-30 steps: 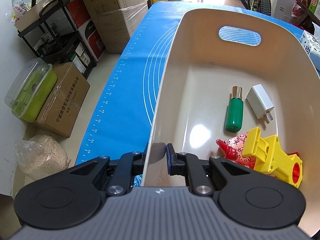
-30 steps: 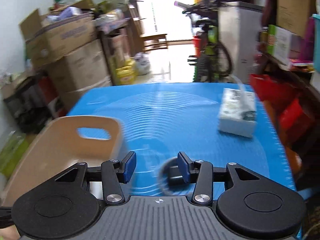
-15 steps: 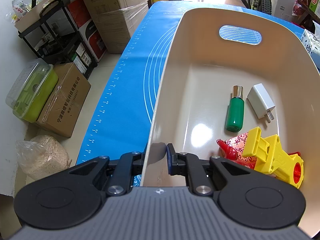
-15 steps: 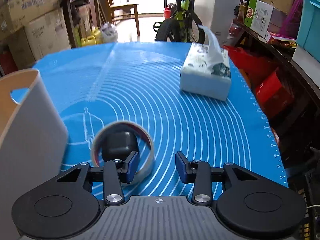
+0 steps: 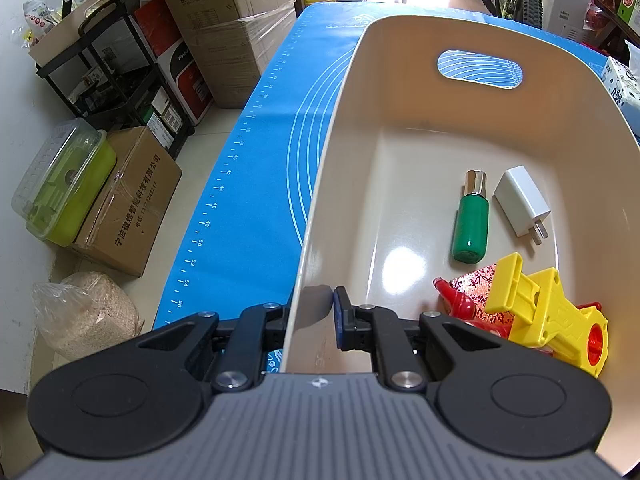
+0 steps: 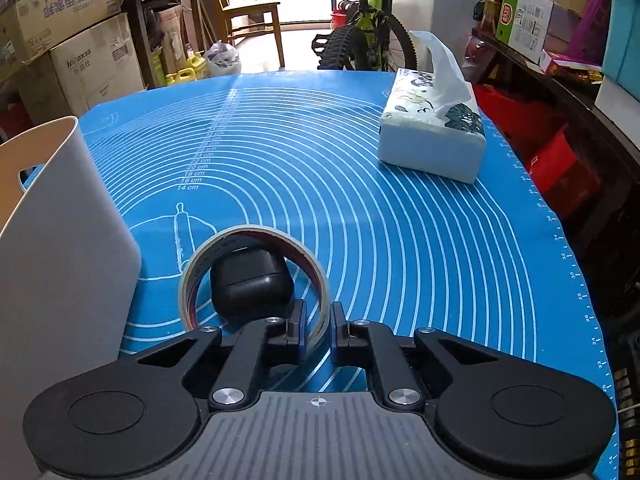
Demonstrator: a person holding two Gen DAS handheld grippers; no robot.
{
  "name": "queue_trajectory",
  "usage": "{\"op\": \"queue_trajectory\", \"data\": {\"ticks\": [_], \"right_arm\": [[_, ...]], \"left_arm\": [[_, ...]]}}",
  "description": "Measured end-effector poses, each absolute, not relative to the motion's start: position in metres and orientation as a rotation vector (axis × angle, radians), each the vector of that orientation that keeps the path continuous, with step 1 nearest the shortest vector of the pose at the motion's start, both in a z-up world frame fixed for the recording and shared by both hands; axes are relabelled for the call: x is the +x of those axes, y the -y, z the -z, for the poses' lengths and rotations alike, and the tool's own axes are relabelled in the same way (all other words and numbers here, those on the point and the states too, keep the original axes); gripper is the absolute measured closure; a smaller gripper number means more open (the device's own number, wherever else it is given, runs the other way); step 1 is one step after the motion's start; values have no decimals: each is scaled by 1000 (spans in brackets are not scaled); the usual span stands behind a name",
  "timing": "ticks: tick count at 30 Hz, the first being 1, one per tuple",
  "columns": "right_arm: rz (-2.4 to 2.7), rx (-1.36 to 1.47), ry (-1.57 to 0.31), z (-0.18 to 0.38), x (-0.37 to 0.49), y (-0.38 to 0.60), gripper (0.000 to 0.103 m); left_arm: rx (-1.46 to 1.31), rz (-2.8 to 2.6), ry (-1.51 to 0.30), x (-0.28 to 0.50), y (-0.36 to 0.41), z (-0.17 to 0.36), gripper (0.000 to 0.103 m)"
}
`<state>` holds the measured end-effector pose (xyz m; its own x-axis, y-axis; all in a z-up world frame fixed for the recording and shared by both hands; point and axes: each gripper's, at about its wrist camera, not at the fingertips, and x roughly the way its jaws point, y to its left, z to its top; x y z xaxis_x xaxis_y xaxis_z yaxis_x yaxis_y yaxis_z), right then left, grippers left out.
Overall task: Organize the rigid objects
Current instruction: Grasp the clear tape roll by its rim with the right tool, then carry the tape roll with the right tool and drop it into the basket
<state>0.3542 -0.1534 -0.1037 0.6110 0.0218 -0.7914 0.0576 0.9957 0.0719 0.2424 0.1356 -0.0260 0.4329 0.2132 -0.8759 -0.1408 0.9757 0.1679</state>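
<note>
Two grips are in place. The left gripper (image 5: 312, 312) clamps the near wall of the beige plastic bin (image 5: 400, 36), steadying it. The right gripper (image 6: 318, 326) pinches the near-right band of the tape roll (image 6: 256, 276), which rings a black case (image 6: 250, 282) just right of the bin.

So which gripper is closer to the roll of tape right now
Right. The right gripper is shut on the near wall of the tape roll on the mat. The left gripper is off at the bin, clamped on its near rim.
</note>
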Motion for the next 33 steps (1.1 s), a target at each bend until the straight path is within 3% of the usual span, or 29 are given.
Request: {"op": "queue_trajectory", "data": {"ticks": [23,33], "right_arm": [[33,206,-744,47,333,168,86],[-107,225,-591,-11,303,139,86]], "left_arm": [[75,-224,-1101,241,-136,27,86],[76,-226,-1101,241,-136,27,86]]}}
